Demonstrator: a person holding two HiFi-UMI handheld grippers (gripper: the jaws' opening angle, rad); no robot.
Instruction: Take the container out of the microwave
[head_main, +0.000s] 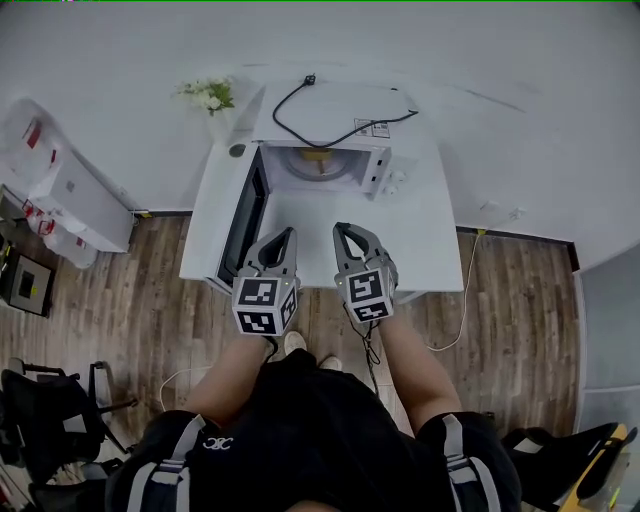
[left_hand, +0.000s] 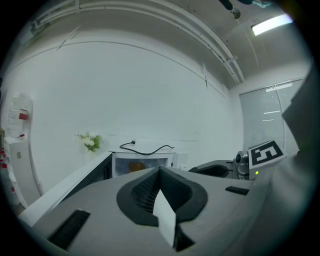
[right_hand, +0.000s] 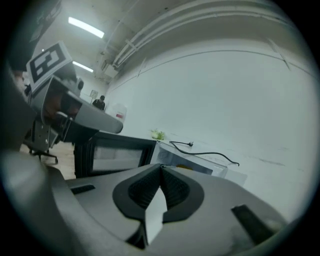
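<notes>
"So where is the container (head_main: 318, 158)?"

"Inside the microwave (head_main: 378, 172), on the floor of its cavity. It is well ahead of both sets of jaws and roughly on the line between them. Nothing touches it."

"And the jaws?"

"The left gripper (head_main: 290, 233) has its jaws pressed fully together with nothing in them. The right gripper (head_main: 339, 229) is the same, tips meeting and empty. Both point toward the cavity from over the near edge of the worktop (head_main: 430, 240)."

"Why closed, if a grasp is coming?"

"Probably because nothing needs holding yet. The door (head_main: 243, 222) already hangs wide, off to the left of the left jaws, so the way in is clear. The jaws would have to part before they reach the container."

"Why side by side?"

"Likely so that either one can go in. The door crowds the left gripper's side, so the right looks the freer choice."
</notes>
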